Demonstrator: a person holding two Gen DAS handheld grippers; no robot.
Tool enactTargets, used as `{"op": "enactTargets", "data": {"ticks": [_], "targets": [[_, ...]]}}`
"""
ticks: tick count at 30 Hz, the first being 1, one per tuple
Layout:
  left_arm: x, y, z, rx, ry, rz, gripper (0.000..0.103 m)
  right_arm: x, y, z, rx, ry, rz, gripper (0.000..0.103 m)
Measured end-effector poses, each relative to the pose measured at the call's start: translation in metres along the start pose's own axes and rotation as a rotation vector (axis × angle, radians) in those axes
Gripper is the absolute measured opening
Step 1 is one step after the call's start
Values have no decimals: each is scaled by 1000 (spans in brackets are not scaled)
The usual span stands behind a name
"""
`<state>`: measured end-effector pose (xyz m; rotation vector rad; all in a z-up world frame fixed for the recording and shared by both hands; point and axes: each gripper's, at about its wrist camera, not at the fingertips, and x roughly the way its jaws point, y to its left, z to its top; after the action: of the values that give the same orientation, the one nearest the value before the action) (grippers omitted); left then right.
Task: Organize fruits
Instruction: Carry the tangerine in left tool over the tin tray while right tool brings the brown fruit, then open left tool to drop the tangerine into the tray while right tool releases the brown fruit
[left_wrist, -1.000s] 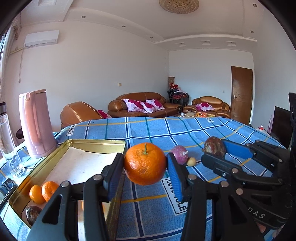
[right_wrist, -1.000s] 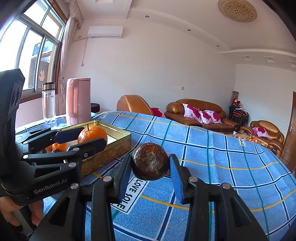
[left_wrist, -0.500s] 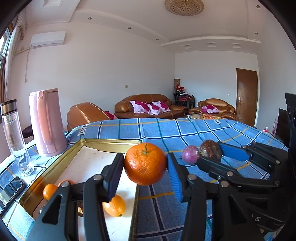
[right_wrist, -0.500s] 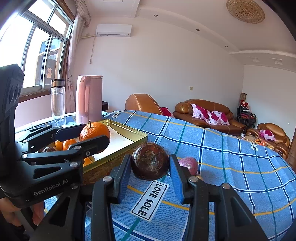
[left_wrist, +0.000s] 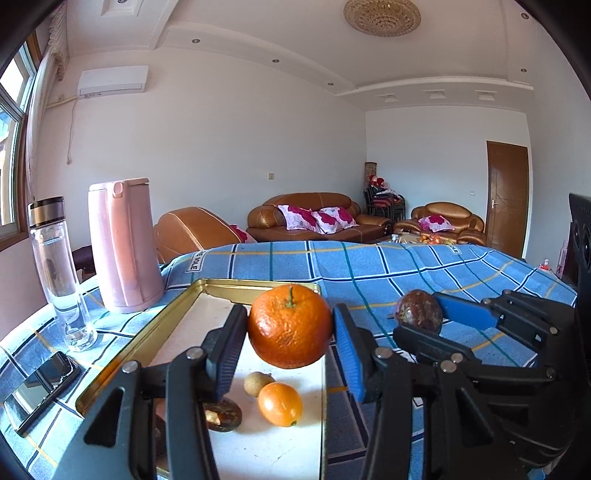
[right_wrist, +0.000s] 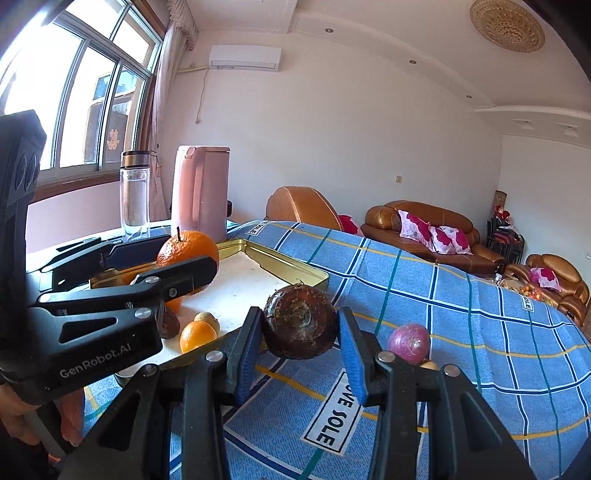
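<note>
orange (left_wrist: 290, 326) stem up in left tongs (left_wrist: 290, 345), over tray (left_wrist: 155, 328)

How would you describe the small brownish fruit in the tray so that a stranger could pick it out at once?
Find the gold tray on the blue checked cloth, near the pink kettle. On its white floor, below the big orange held in the left gripper, lies a small orange. The brownish fruit touches it: smallest, dull tan, not orange.

A shiny gold metal tray (left_wrist: 173, 322) with a matt white floor sits on a checked blue woven cloth (left_wrist: 369, 266), beside a clear glass bottle (left_wrist: 61, 269) and matt pink plastic kettle (left_wrist: 123, 243).
</note>
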<state>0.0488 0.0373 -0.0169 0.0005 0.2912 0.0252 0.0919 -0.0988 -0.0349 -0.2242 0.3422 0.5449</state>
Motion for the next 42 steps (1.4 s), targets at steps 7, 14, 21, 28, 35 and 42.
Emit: {"op": "enactTargets", "data": {"ticks": [7,14,21,28,35,42], "targets": [[-1,25,-2,-27,16,40,50,7,13,6,-6,-2,37,43],[-2,52,-4,-59,32,89,50,15,25,10,-18,1,68,43],[-2,75,-6,-84,49,138,50,20,40,16,-39,-6,97,43],[3,84,-11,-84,83,160,49,27,54,18,-61,2,125,43],[7,88,-13,-75,108,168,50,38,63,19,-71,19,148,43],[13,96,-15,-86,142,166,49,50,74,17,-88,54,168,43]]}}
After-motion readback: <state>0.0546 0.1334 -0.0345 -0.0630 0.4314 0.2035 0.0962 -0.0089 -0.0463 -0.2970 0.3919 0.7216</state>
